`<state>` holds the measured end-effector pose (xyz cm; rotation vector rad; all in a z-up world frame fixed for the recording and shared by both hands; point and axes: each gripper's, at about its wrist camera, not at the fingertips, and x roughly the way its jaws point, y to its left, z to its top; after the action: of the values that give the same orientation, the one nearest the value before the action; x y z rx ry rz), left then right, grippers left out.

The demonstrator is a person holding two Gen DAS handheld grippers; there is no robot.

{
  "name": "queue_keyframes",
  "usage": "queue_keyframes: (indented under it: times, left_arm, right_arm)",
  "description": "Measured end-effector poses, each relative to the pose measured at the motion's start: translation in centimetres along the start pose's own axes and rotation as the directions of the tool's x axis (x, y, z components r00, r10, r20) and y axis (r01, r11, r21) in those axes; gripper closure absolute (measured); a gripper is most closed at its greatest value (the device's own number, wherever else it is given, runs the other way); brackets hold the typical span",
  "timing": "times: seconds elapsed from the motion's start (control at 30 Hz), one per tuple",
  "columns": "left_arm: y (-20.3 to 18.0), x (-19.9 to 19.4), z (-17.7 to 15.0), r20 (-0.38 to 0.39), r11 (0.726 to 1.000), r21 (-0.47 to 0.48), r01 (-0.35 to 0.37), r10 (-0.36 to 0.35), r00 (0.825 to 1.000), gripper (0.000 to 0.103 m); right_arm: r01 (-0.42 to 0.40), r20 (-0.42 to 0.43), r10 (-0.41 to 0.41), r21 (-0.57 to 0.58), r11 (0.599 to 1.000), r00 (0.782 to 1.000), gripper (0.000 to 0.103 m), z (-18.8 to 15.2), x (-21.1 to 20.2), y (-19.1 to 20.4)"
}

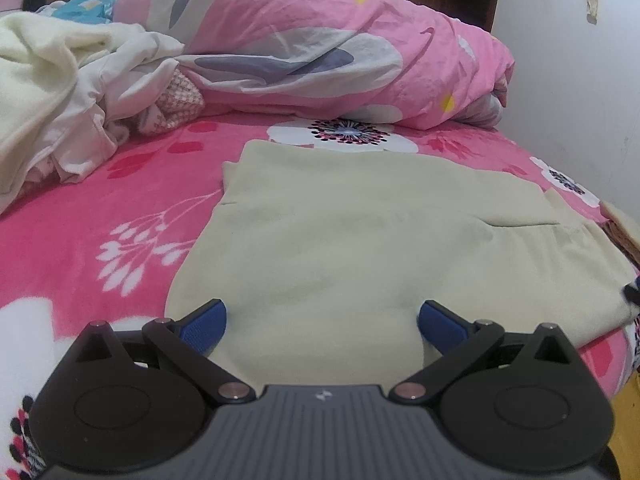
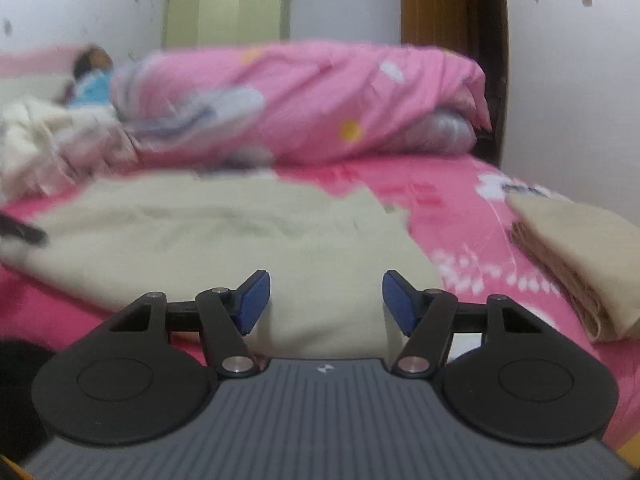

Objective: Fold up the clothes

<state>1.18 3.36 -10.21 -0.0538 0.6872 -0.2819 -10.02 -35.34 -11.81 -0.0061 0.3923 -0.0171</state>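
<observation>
A soft, pale cream fleece garment [image 1: 360, 240] lay flat on the bed with the pink flowered blanket [image 1: 100, 220], near its front edge. It looked smooth, with a fold line across its far right part. The left tool [image 1: 322, 322] hung over its near edge, blue fingers [image 1: 204, 326] spread wide, gripping nothing. The right tool [image 2: 326, 302] was spread wide too, empty, over the garment's near right corner. A folded tan cloth [image 2: 580, 264] sat to the right. A rolled pink quilt [image 1: 320, 40] lay far back.
</observation>
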Motion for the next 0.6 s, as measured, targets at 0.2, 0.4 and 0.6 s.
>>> queue_keyframes:
  times: [0.2,0.4,0.6]
  left_arm:
    - [0.5,0.1,-0.2,0.008,1.000,-0.013,0.020,-0.020,1.000,0.000]
    - [0.7,0.2,-0.2,0.013,1.000,-0.015,0.027,-0.027,1.000,0.000]
    - [0.8,0.2,-0.3,0.018,0.999,-0.022,0.034,-0.034,0.999,0.000]
  right_arm:
    - [-0.037,-0.009,0.039,0.173,0.984,0.999,0.040,-0.2,0.9,-2.6]
    - [-0.029,0.032,0.023,0.209,0.977,0.999,0.043,2.6,2.2,-2.7]
    - [0.060,-0.105,-0.039,0.198,0.978,0.994,0.046,2.0,5.5,-3.3]
